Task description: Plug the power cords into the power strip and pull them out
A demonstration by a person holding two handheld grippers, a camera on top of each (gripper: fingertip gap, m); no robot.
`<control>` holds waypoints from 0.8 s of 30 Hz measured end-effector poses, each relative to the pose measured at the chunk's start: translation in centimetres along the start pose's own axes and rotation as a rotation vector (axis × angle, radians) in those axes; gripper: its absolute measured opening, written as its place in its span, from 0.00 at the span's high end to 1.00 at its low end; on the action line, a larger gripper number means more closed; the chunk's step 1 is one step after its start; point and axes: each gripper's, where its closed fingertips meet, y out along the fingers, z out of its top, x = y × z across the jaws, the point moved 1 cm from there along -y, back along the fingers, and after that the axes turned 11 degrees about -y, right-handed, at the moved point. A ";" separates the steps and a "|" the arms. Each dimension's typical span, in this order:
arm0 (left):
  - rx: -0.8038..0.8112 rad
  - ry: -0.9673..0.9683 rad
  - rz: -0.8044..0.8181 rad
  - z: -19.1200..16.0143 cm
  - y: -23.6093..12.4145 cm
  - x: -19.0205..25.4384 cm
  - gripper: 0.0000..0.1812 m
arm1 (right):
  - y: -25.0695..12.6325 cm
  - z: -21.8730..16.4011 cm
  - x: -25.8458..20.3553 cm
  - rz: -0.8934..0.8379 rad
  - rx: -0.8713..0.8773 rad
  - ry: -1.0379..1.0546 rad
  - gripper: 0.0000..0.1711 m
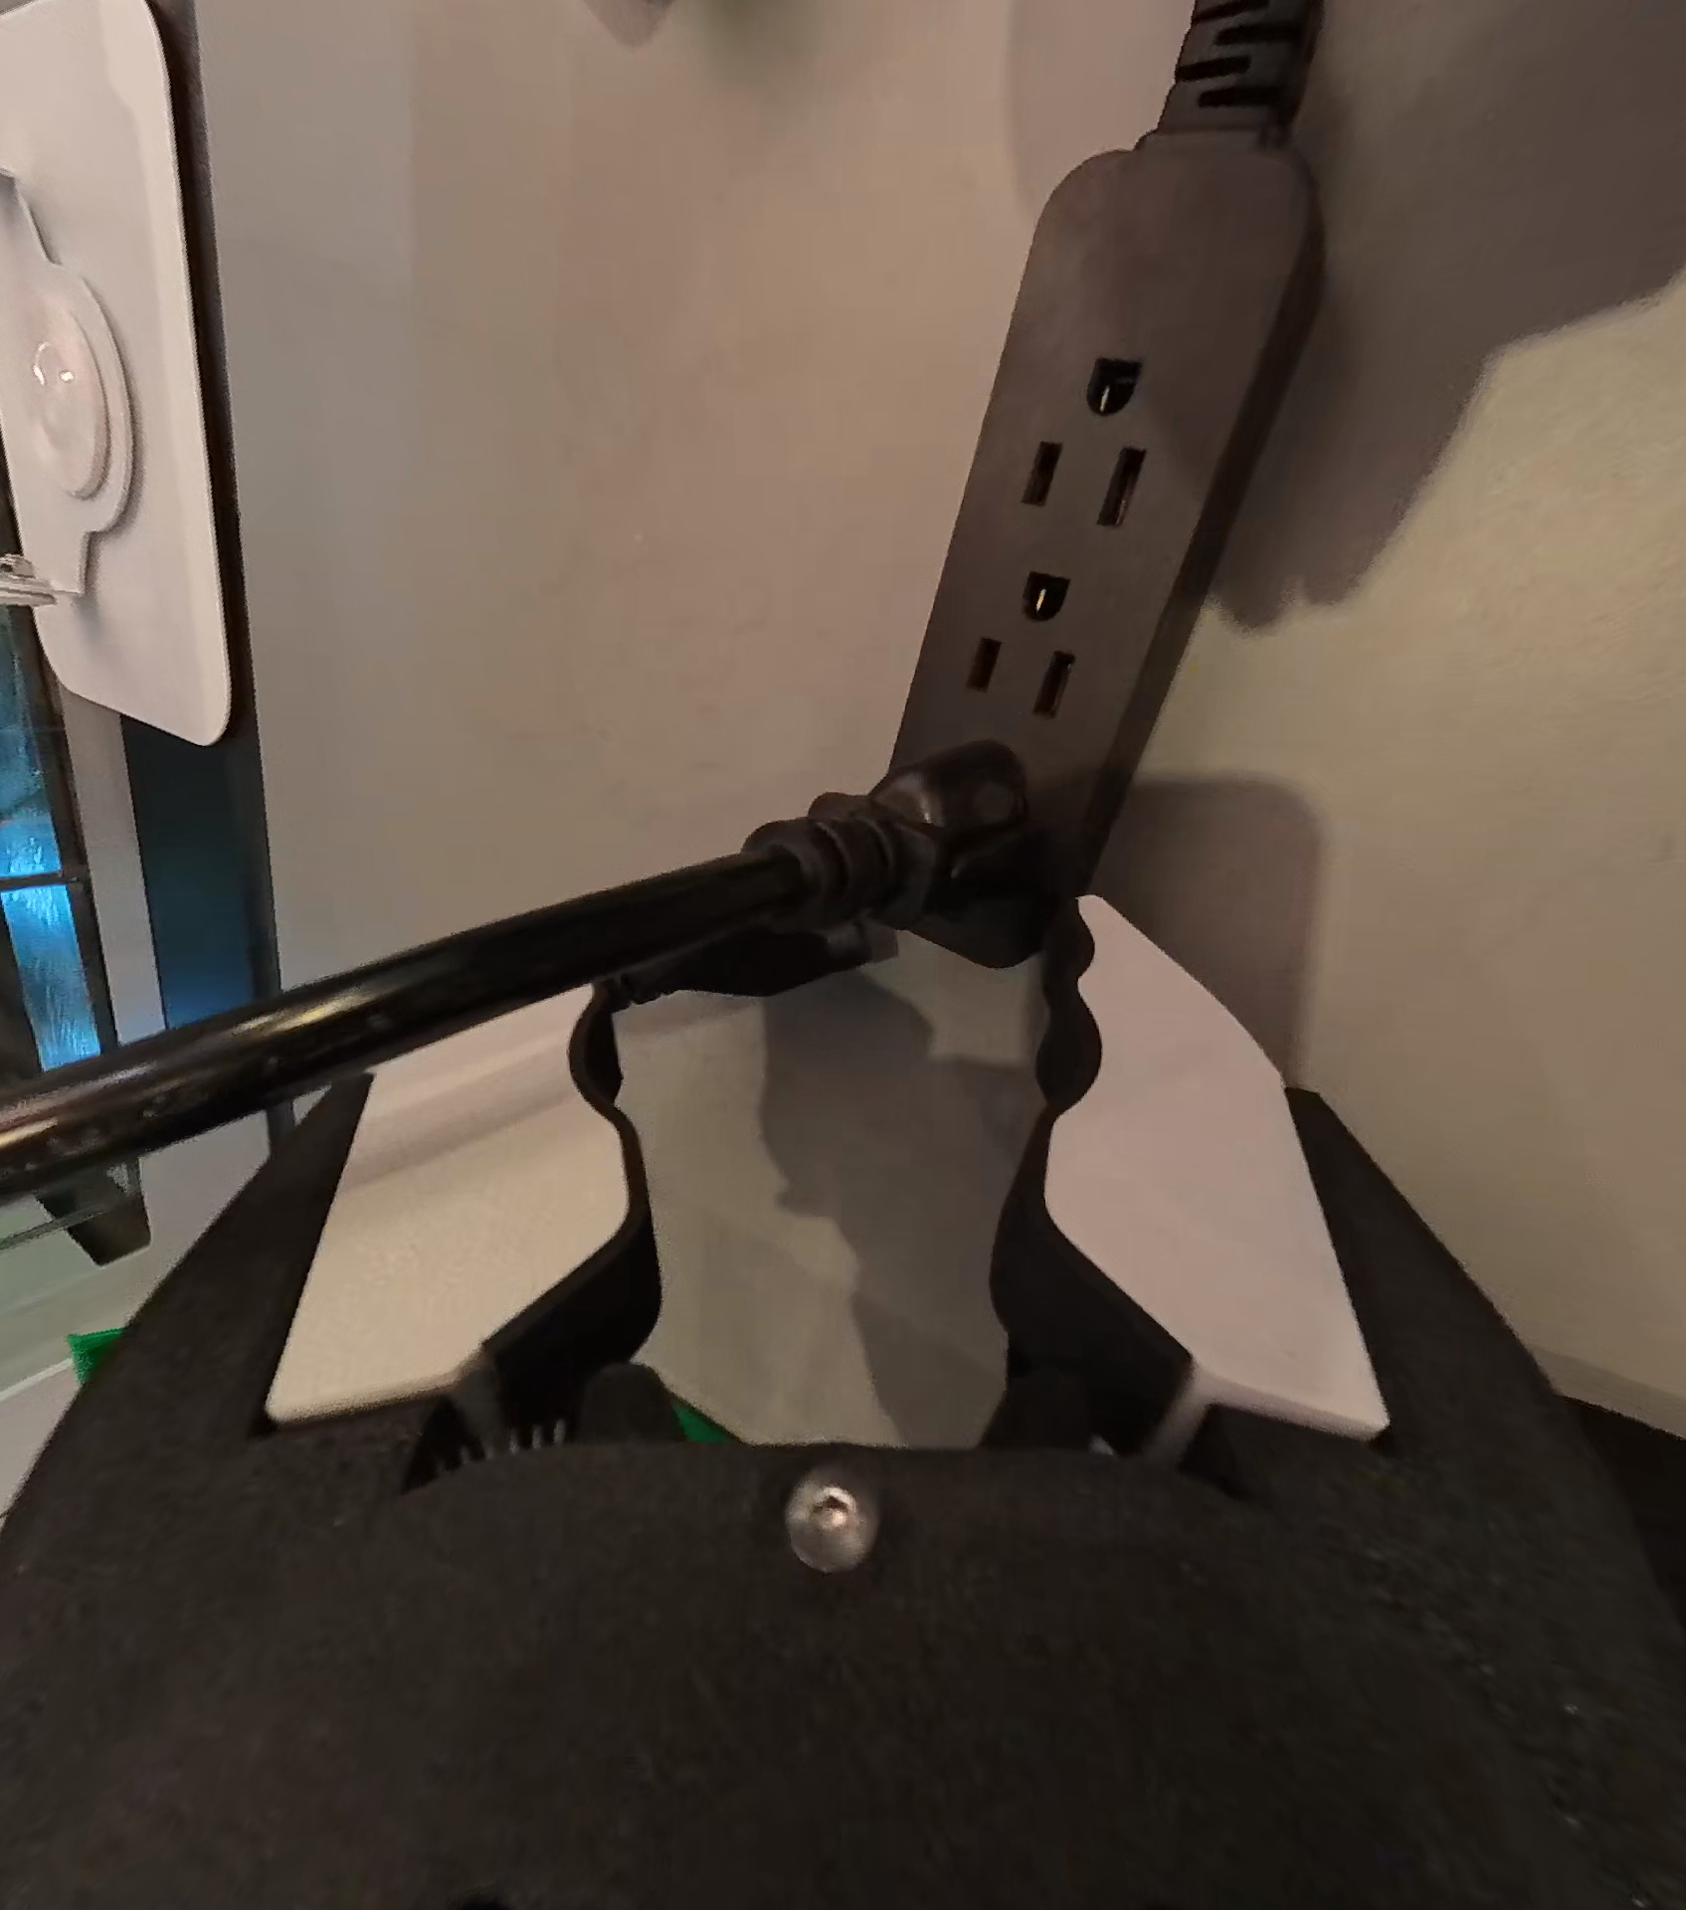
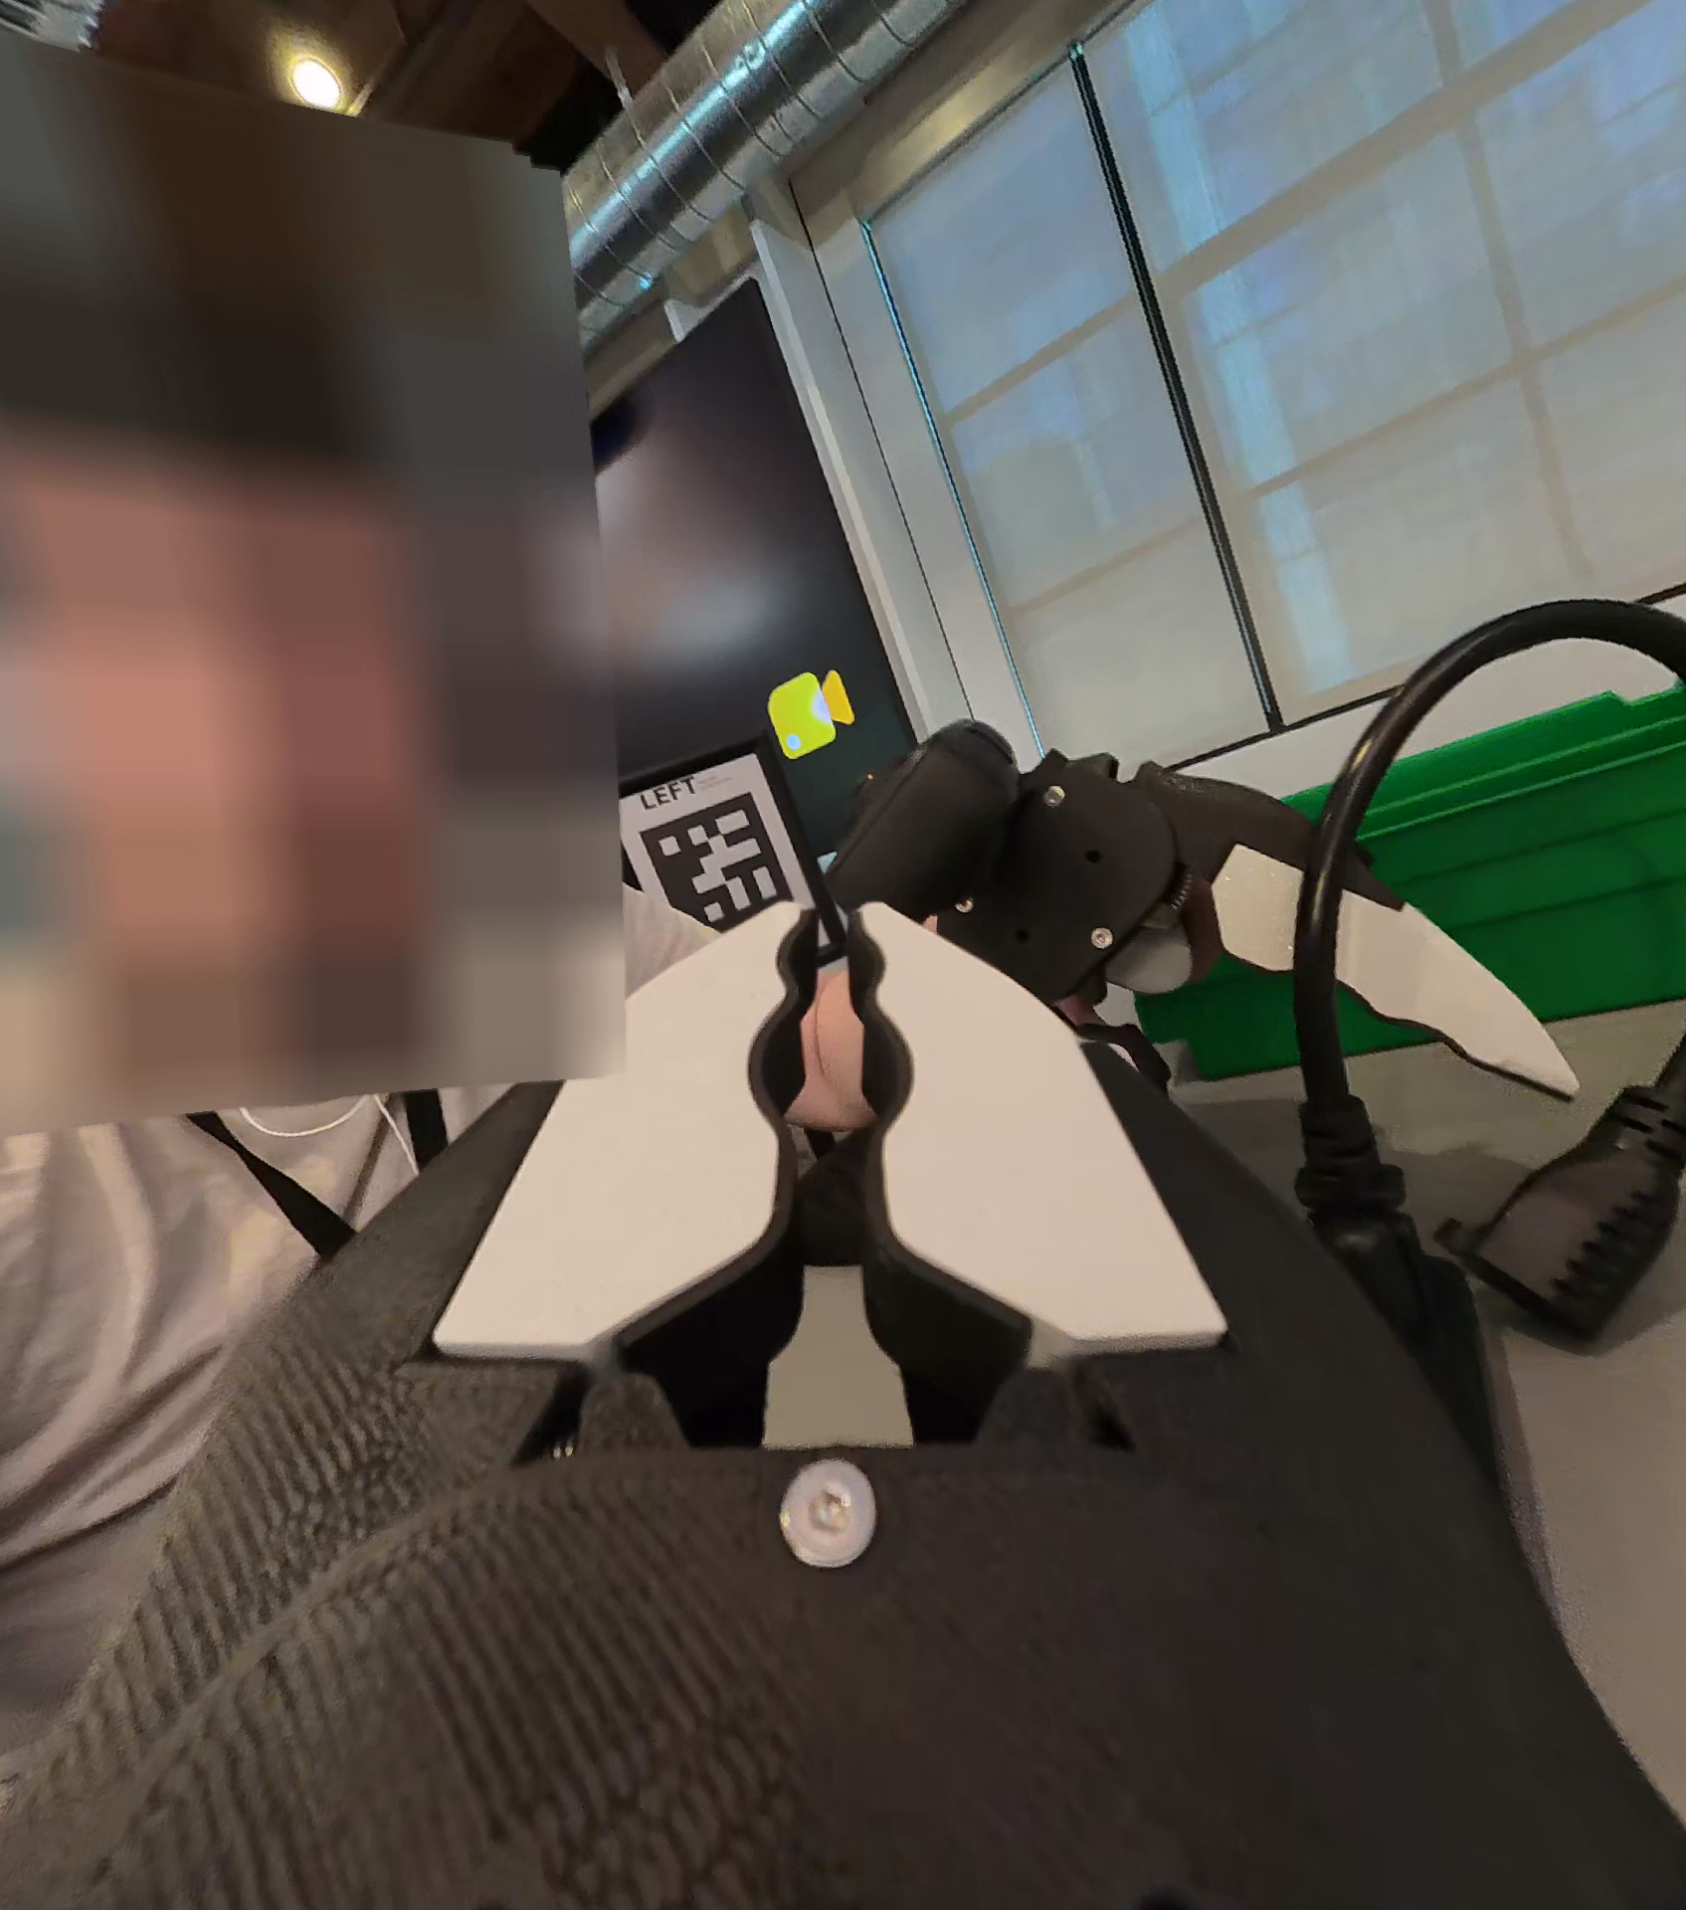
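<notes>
Flat matte-black power strip [image 1: 1107,537], slotted.

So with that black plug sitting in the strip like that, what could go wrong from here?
1. The left tool is open around the end of the power strip, under the plug; closing there might pinch the strip rather than the plug.
2. The stiff power cord leaves sideways, so a pull on it could drag the loose strip along.
3. The right tool is nearly shut and empty, so nothing steadies the strip.
</notes>
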 end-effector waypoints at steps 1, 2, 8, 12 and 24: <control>0.002 -0.003 0.000 0.0 0.0 -0.1 0.55 | 0.0 -0.2 0.1 -0.009 -0.013 -0.005 0.96; 0.003 -0.009 -0.004 0.0 0.0 -0.1 0.56 | 0.0 -0.3 0.2 -0.020 -0.026 -0.010 0.95; 0.008 -0.018 0.000 -0.1 -0.4 -0.5 0.56 | -0.5 -0.9 1.5 -0.122 -0.090 -0.059 0.87; -0.004 -0.039 -0.014 -0.7 -1.0 -1.1 0.58 | -0.9 -1.8 3.1 -0.255 -0.188 -0.157 0.88; -0.094 -0.229 -0.285 -3.6 -3.6 -0.8 0.56 | 1.5 -4.9 9.1 -0.587 -0.552 -0.498 0.69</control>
